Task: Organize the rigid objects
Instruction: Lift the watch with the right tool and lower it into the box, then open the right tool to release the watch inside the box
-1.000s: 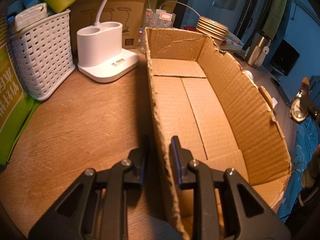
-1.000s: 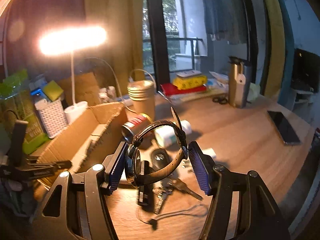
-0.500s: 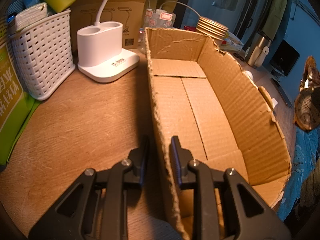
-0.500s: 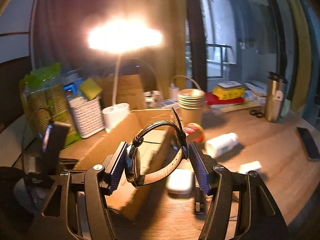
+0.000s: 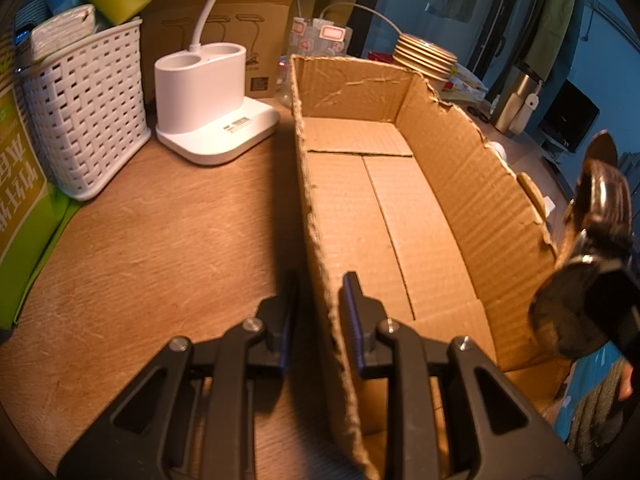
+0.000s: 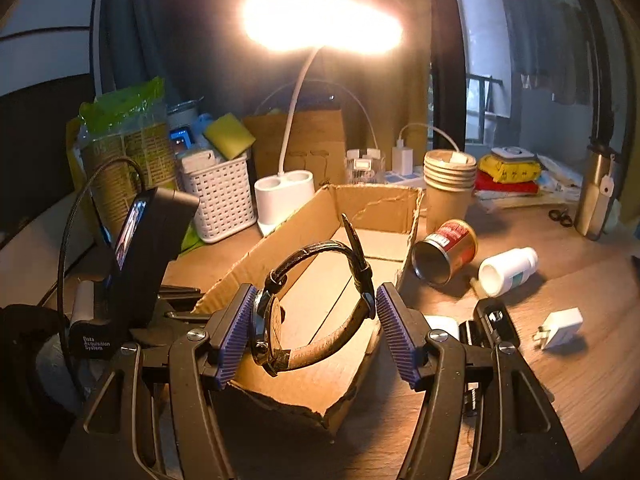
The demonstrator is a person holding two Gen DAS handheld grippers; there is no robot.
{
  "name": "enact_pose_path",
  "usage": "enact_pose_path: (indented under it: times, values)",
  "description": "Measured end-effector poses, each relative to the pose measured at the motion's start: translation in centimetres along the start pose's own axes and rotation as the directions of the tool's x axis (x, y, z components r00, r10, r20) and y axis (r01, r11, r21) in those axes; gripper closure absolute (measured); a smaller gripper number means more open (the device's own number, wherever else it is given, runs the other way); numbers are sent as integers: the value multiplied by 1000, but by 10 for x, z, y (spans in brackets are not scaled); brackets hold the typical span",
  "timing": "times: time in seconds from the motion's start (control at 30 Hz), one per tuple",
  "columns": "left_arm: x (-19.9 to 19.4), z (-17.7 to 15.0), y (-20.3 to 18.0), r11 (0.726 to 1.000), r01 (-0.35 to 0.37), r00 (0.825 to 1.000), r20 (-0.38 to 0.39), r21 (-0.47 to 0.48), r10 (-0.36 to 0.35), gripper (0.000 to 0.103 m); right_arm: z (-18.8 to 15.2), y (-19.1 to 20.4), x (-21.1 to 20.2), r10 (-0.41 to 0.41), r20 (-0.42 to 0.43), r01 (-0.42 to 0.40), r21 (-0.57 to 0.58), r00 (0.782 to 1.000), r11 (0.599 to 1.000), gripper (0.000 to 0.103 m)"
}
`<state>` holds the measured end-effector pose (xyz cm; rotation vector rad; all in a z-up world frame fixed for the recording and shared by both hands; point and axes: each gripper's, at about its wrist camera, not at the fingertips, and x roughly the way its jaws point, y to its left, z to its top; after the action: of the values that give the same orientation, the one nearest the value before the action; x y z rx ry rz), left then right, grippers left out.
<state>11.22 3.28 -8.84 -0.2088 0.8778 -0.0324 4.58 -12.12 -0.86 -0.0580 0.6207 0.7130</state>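
Two hand-held grippers at work: left hand-held gripper (image 5: 317, 300) pinches cardboard box (image 5: 384, 216) side wall on desk (image 5: 160, 232); right hand-held gripper (image 6: 316, 330) clamps wristwatch (image 6: 312, 292) w/ black strap, held over box's near end.

White lamp base (image 5: 212, 100) beside white basket (image 5: 86, 120).
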Motion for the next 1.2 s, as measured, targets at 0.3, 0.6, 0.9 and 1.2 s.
enact_pose_path:
  times: [0.3, 0.6, 0.9, 1.2]
  values:
    - [0, 0, 1, 1000, 0, 1000, 1, -4, 0, 79, -10, 14, 17, -6, -75, 2, -54, 997, 999, 38]
    - [0, 0, 2, 1000, 1, 1000, 1, -3, -1, 79, -11, 17, 20, -8, -129, -5, -104, 992, 995, 36]
    - [0, 0, 2, 1000, 2, 1000, 2, -9, -2, 79, -12, 19, 19, 8, -139, -28, -142, 990, 989, 34]
    - [0, 0, 3, 1000, 2, 1000, 3, -13, -2, 79, -3, 9, 1, 6, -47, -12, -129, 999, 992, 17]
